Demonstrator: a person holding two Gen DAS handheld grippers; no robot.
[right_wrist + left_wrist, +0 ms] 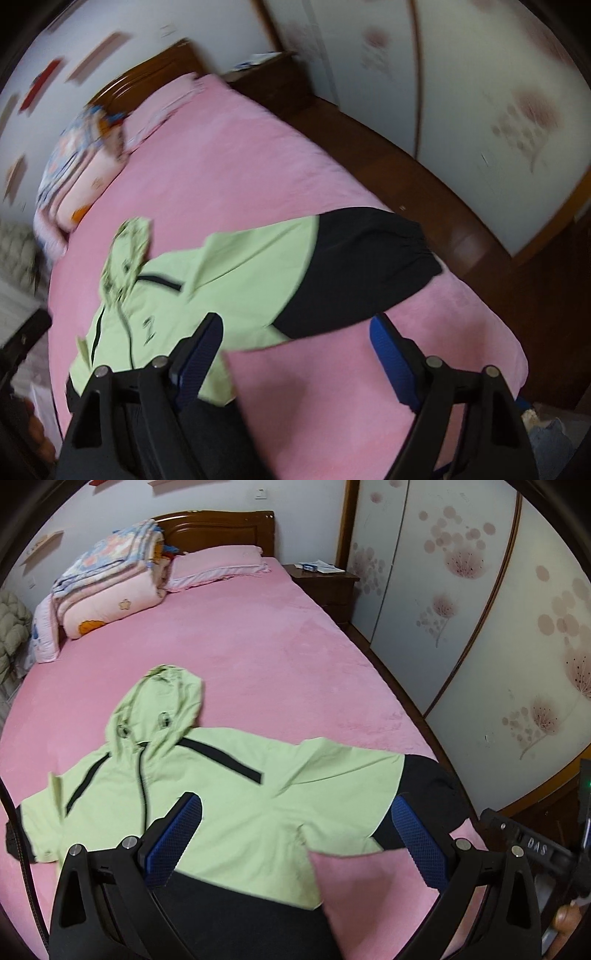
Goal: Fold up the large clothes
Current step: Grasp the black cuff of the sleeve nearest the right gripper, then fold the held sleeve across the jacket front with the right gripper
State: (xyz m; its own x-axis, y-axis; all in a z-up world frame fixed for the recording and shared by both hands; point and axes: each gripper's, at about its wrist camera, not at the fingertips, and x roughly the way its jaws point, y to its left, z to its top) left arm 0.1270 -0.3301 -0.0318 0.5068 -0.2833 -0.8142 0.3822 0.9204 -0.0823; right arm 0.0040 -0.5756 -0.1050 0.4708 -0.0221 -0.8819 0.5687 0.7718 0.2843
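Observation:
A light green hooded jacket with black trim and black cuffs lies spread flat on the pink bed, hood toward the headboard. Its right sleeve ends in a black part near the bed's right edge. My left gripper is open above the jacket's lower body and holds nothing. In the blurred right wrist view the same jacket shows with its black sleeve end stretched right. My right gripper is open above the jacket's hem and the bedsheet, holding nothing.
Folded quilts and a pink pillow lie at the head of the bed. A wooden nightstand stands beside it. Flowered wardrobe doors line the right. The other gripper's body shows at the right edge.

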